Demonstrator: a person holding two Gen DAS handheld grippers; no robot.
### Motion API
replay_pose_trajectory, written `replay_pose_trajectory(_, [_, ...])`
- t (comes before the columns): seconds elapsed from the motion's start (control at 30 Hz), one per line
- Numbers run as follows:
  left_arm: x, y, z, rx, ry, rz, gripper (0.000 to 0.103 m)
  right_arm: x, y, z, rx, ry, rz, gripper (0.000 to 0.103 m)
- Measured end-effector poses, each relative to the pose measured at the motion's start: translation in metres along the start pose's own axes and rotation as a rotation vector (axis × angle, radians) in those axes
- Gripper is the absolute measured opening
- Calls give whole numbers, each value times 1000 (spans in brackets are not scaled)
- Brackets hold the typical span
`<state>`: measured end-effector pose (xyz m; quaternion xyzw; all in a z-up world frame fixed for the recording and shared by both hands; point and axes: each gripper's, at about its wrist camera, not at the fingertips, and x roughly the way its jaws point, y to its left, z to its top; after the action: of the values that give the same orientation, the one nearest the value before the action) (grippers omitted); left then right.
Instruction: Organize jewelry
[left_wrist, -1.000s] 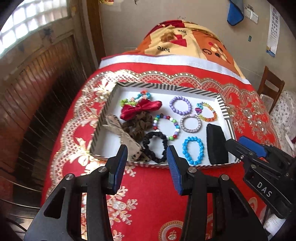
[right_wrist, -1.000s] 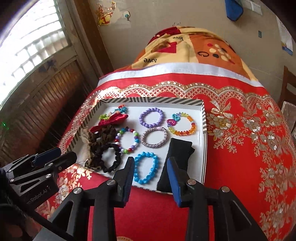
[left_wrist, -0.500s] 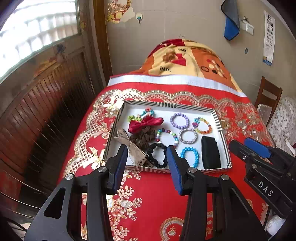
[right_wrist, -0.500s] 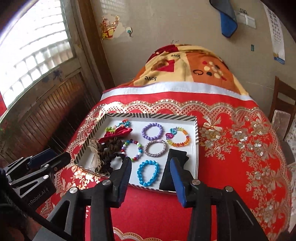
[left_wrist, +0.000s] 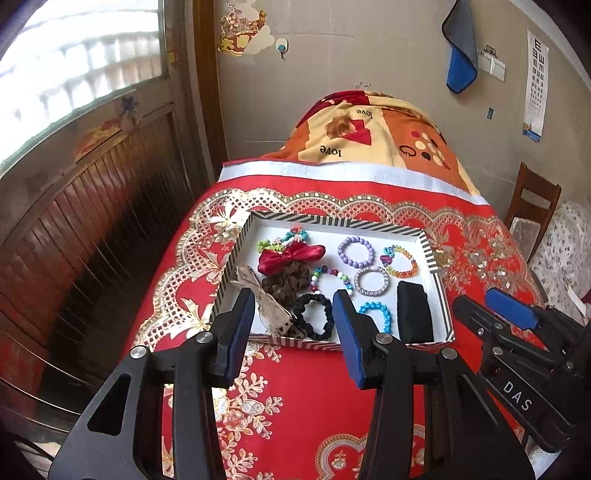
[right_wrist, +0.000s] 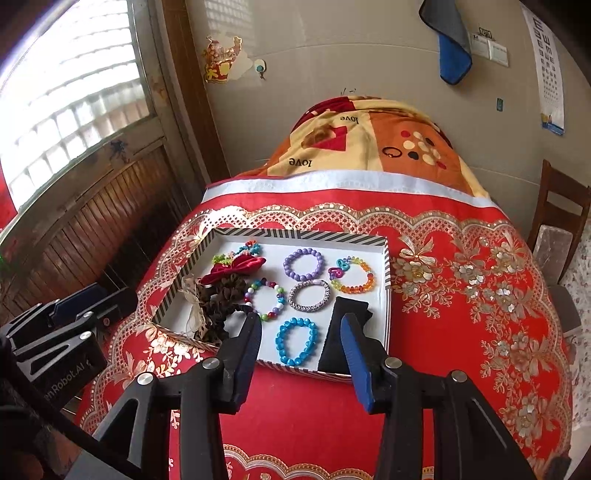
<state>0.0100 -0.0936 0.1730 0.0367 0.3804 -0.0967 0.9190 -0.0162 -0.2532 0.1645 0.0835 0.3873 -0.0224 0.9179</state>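
Observation:
A white tray with a striped rim (left_wrist: 424, 236) lies on the red cloth and holds all the jewelry. In it are a red bow (left_wrist: 291, 254), a brown scrunchie (left_wrist: 290, 282), a black scrunchie (left_wrist: 314, 317), purple (left_wrist: 354, 252), rainbow (left_wrist: 400, 260), silver (left_wrist: 371, 281) and blue bead bracelets (left_wrist: 376, 315), and a black pouch (left_wrist: 413, 314). My left gripper (left_wrist: 293, 299) hovers open above the tray's near edge, holding nothing. My right gripper (right_wrist: 300, 321) is open and empty too, over the blue bead bracelet (right_wrist: 297, 341) and the black pouch (right_wrist: 343, 332).
The red and gold cloth (left_wrist: 295, 387) covers the table. An orange patterned blanket (left_wrist: 369, 136) is heaped at the far end. A wooden chair (left_wrist: 532, 199) stands to the right, a slatted wooden panel (left_wrist: 92, 221) and a window to the left.
Both grippers have risen and drawn back from the tray, which now looks smaller and farther off. The right jaws stand a little wider. Nothing in the tray has moved.

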Motion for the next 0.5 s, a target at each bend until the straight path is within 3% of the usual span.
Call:
replay_pose_trajectory(0.27, [1,1,0,-5,-2,0,43,-2,0,0,1,3,-3,44])
replay_pose_trajectory(0.4, [1,1,0,0,-3,2,43,-2,0,0,4,2,-3,52])
replay_pose_trajectory(0.5, [1,2,0,-1,1,2,43,-2,-1,0,3,2,-4,52])
